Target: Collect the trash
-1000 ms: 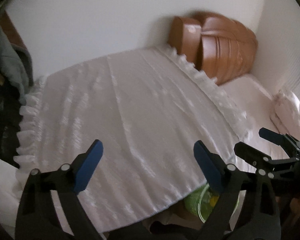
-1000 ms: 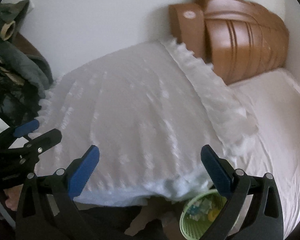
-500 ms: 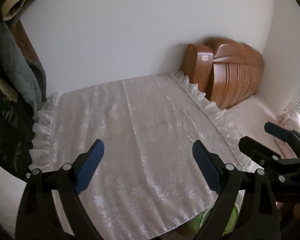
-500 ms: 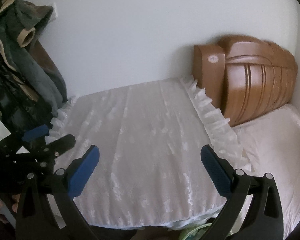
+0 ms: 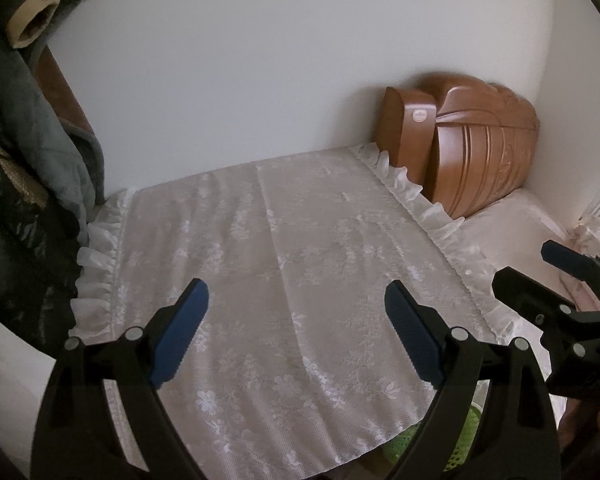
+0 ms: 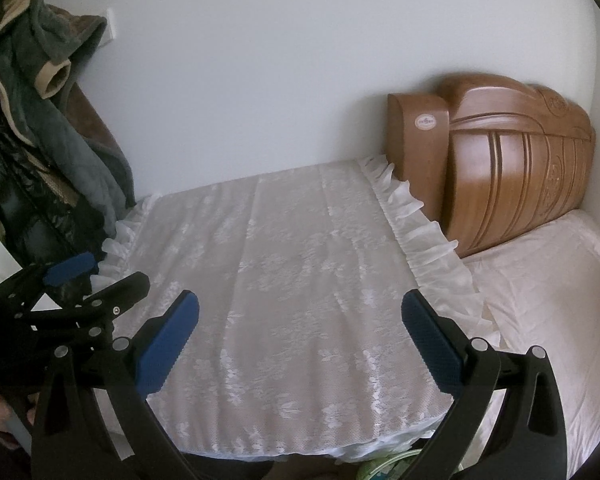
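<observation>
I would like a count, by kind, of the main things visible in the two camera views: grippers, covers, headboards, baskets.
Grippers: 2, the left gripper and the right gripper, both open and empty
White lace covers: 1
Wooden headboards: 1
Green baskets, partly hidden under the cover's edge: 1
Total: 5

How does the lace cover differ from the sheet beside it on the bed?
The lace cover has a white flower pattern; the sheet looks plain. The lace cover has a ruffled edge; the sheet shows none. The sheet looks faintly pink. Both are pale and lie flat.
</observation>
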The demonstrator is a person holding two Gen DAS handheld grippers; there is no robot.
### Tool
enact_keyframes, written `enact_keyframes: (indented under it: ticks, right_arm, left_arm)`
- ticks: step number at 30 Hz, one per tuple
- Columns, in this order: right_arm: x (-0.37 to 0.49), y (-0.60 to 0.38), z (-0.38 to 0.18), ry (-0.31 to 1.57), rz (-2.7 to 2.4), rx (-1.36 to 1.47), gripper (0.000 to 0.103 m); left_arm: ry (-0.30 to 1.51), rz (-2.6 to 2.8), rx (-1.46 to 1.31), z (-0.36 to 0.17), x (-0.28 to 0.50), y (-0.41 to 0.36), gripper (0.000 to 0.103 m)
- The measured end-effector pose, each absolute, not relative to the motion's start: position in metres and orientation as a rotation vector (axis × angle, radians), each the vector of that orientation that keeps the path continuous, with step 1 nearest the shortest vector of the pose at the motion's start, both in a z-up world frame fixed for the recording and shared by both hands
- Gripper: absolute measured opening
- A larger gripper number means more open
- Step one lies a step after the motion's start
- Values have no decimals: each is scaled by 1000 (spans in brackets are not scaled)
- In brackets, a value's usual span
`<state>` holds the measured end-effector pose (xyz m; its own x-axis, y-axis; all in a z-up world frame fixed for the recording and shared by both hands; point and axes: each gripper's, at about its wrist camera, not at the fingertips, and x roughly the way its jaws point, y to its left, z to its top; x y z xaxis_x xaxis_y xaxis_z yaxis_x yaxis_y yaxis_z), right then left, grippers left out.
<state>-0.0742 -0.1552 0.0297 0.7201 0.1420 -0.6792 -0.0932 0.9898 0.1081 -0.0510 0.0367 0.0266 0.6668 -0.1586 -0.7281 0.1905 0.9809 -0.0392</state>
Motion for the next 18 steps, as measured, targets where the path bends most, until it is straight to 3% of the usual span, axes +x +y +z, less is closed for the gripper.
enact_keyframes:
  ticks: [18]
  right_arm:
    - [-82, -165, 22, 799, 93, 87, 101]
  left_arm:
    - [856, -193, 61, 16, -50, 32, 90]
